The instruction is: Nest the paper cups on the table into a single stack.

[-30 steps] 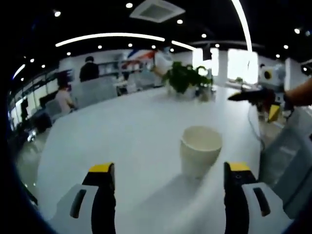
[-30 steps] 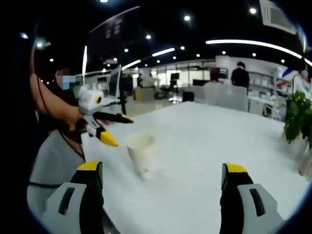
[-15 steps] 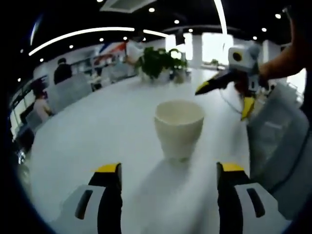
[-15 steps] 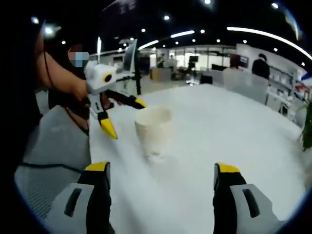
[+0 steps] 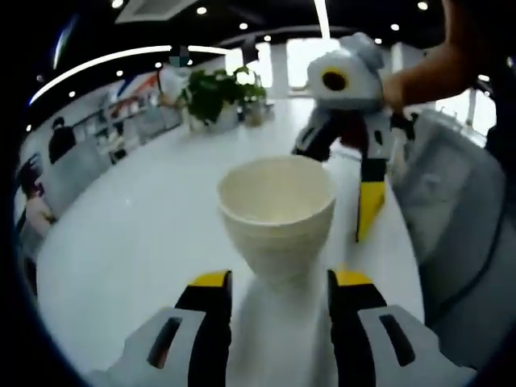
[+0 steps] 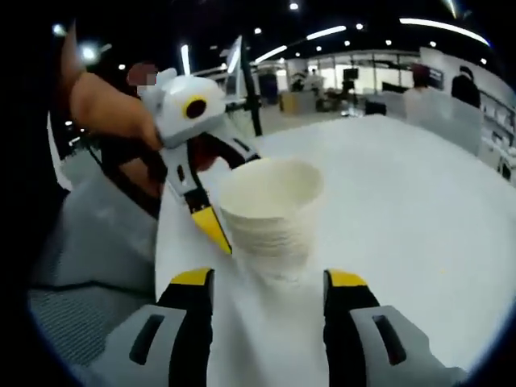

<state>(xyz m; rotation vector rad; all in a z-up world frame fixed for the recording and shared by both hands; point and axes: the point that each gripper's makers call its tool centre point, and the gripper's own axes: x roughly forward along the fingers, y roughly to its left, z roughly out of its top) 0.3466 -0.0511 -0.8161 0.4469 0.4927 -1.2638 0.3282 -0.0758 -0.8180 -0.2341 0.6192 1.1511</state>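
Left gripper view: your left gripper (image 5: 276, 284) sits at 6 o'clock, jaws spread, yellow tips either side of the foot of the cups (image 5: 276, 211). Tips lie just beside the base; contact cannot be told. The cups stand upright on the white desk (image 5: 129, 234), mouth open toward you, a little left of centre. Beyond them, at 1 o'clock, your right gripper (image 5: 343, 173) comes in with jaws parted: one yellow-tipped jaw hangs just right of the cups, the other dark jaw runs behind the rim. A hand (image 5: 419, 76) grips it from 2 o'clock. A potted plant (image 5: 211, 93) stands far back on the desk at 11 o'clock. A grey chair (image 5: 451, 218) sits at 3 o'clock.

Right gripper view: your right gripper (image 6: 268, 284) shows at 6 o'clock, jaws spread, tips flanking the base of the cups. Here the cups (image 6: 270, 214) read as a nested stack, with several rim lines banding the lower wall. They stand upright on the desk (image 6: 419, 210), near its edge. Your left gripper (image 6: 222, 205) enters from 10 o'clock, jaws parted, one yellow tip low at the left wall of the stack, the other jaw behind the rim. A hand (image 6: 109, 109) holds it at 10 o'clock. People (image 6: 466, 81) stand far back at 2 o'clock.
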